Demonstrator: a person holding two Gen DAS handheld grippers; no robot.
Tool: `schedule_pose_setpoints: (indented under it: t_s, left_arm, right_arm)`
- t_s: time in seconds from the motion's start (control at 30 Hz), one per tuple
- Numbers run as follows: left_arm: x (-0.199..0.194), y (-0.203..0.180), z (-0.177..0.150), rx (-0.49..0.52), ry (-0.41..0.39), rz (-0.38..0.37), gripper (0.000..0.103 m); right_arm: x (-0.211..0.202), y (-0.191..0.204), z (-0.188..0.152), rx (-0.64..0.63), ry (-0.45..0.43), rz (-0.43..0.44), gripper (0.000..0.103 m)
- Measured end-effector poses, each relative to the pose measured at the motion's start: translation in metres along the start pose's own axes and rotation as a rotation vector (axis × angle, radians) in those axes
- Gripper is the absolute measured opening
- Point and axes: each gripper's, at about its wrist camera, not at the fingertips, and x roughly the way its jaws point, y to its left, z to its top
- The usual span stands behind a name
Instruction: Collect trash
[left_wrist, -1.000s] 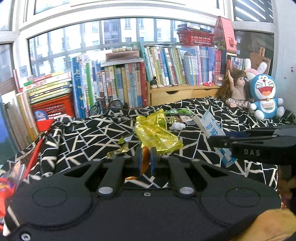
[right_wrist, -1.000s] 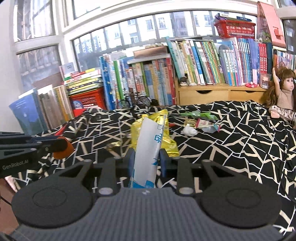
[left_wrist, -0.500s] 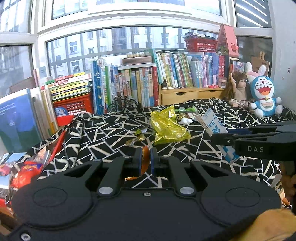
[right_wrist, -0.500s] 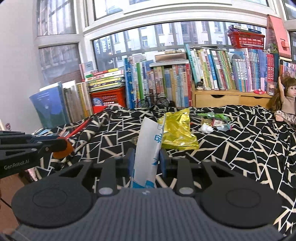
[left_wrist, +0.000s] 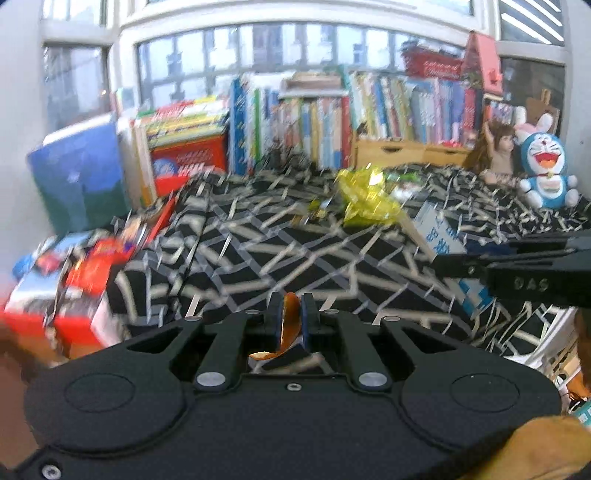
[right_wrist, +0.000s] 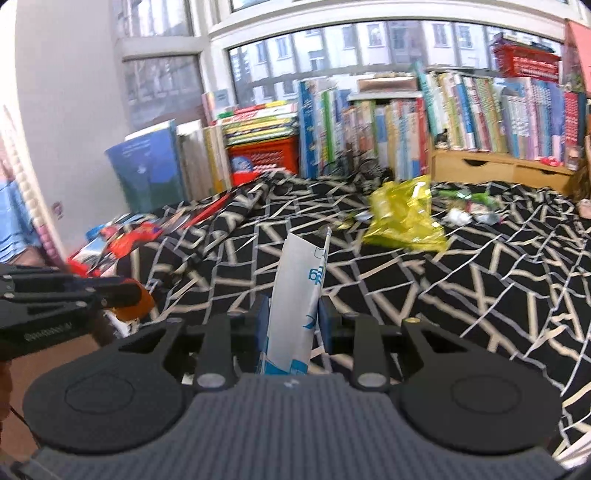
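Observation:
My left gripper is shut on a thin orange peel-like scrap that curls down behind the pads. My right gripper is shut on a flattened white and blue carton standing upright between its jaws; the carton also shows in the left wrist view, sticking out of the right gripper at the right edge. On the black and white patterned cloth farther back lie a crumpled yellow plastic bag, a green wrapper and a white crumpled scrap.
Rows of books and a red crate line the window sill behind the cloth. Loose books and magazines lie at the cloth's left edge. A doll and a blue plush toy sit at the far right.
Both grippers have drawn back from the trash pile and swung left, keeping their loads. The yellow bag now looks smaller and farther off, and more of the cloth's left edge shows.

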Motion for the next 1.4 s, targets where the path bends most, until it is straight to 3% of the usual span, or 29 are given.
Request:
schedule_pose_setpoints:
  t_s: [0.33,0.53,1.0,1.4]
  left_arm:
    - [0.019,0.030,-0.054,-0.059,0.134,0.047,0.010]
    - [0.025,0.032,-0.058,-0.045,0.133,0.080,0.018]
    - [0.012,0.052,-0.060,-0.062,0.133,0.147,0.020]
    - [-0.001,0.073,-0.062,-0.146,0.137,0.233,0.022]
  right_arm:
    - [0.009,0.043,-0.027,-0.032,0.061,0.119,0.033]
    - [0.011,0.057,-0.034,-0.056,0.080,0.147,0.033]
    - [0.033,0.085,-0.044,-0.115,0.171,0.239,0.034]
    - [0.074,0.114,-0.061,-0.210,0.295,0.318,0.034]
